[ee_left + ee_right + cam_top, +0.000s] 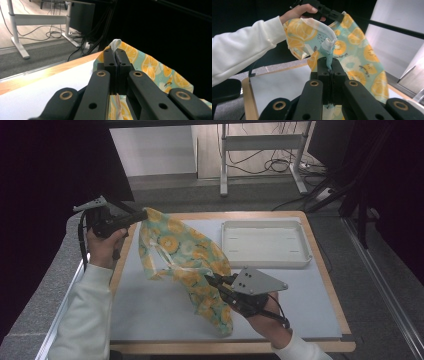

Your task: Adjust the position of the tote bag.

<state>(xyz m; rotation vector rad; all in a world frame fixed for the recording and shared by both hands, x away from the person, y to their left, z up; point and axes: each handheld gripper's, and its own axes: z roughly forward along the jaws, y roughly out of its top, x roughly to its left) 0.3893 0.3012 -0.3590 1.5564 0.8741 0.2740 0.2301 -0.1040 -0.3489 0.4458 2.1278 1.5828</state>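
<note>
Nearest us, at about five o'clock on the counter, we record the right hand-held gripper, its jaws clenched on a fold of the lemon-print cloth; in the right gripper view the pale edge of the cloth stands up out of the closed jaws of that hand-held gripper. We note a grey three-cornered plate on its top and a white sleeve behind the hand.

Next, the cloth hangs raised off the pale counter surface, stretched from centre toward ten o'clock, its lower end drooping to the near edge at six o'clock.

Farther off, at ten o'clock, we list the left hand-held gripper, clamped on the cloth's upper corner; in the left gripper view a white hem pokes above its closed jaws.

Farthest, at one o'clock, a white tray rests on the counter, apart from the cloth.
</note>
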